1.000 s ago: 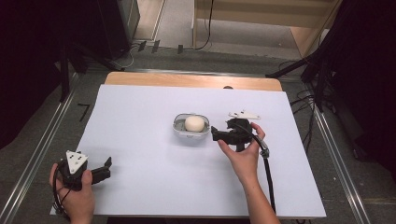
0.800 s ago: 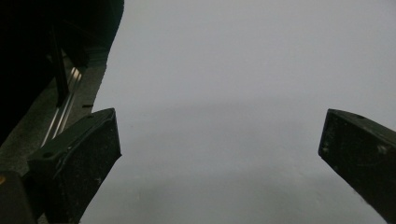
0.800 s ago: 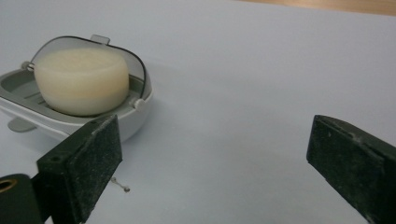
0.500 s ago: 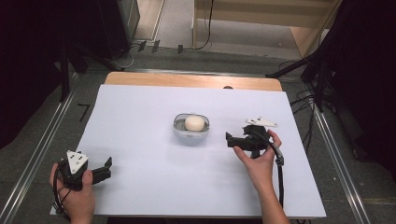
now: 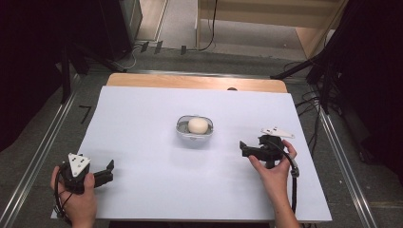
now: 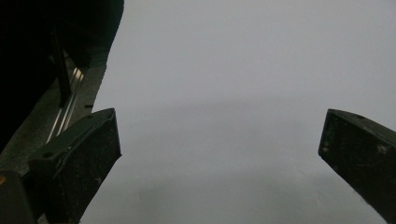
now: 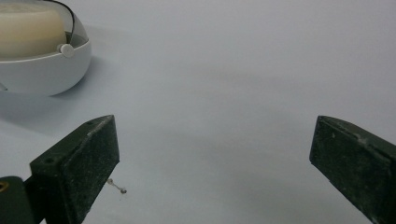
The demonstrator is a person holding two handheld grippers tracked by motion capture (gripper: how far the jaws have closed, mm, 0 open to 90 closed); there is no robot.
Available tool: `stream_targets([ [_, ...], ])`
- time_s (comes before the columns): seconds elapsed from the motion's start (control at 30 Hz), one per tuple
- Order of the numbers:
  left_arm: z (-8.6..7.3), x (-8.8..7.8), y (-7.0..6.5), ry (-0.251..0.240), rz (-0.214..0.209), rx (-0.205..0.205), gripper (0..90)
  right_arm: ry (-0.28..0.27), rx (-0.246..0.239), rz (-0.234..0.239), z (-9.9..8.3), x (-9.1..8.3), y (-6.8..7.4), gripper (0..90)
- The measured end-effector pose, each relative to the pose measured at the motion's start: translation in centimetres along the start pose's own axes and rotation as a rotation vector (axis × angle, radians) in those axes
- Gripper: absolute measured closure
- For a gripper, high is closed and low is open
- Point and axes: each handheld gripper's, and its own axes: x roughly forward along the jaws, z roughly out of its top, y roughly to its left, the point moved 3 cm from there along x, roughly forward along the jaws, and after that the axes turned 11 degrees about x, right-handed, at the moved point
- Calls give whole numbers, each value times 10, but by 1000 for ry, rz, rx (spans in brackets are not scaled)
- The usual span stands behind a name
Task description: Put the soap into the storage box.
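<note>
In the high view, even light from overhead falls on the white counter [image 5: 157, 123], which is bright, while the upper left and right edges of the frame sink into near black. Shadows are soft and short: a faint one under the bowl [image 5: 194, 129], clearer in the right gripper view at upper left. The left gripper view is dim and grey, its near black jaws soft and grainy at the lower corners.

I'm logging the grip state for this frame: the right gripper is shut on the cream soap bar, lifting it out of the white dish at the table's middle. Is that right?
Not quite. The right gripper is open and holds nothing; in the right gripper view its jaws stand wide apart over bare table. The cream soap bar lies in the white dish at the table's middle, as the high view shows, apart from the gripper.
</note>
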Motion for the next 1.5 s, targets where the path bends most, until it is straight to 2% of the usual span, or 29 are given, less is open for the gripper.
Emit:
stream_targets([
  [0.07, 0, 0, 0, -2, 6, -1, 0, -4, 2, 6, -2, -1, -4, 18],
  [0.33, 0, -1, 1, -11, 10, -12, 0, -8, 11, -20, -9, -8, -22, 18],
  [0.6, 0, -1, 0, -8, 15, -4, 0, -16, 48, -28, -19, -16, -46, 18],
  [0.9, 0, -1, 0, -5, 15, -4, 0, -17, 52, -38, -25, -23, -61, 18],
  [1.5, 0, -1, 0, -8, 14, -7, 0, -36, 91, -94, -37, -48, -105, 18],
])
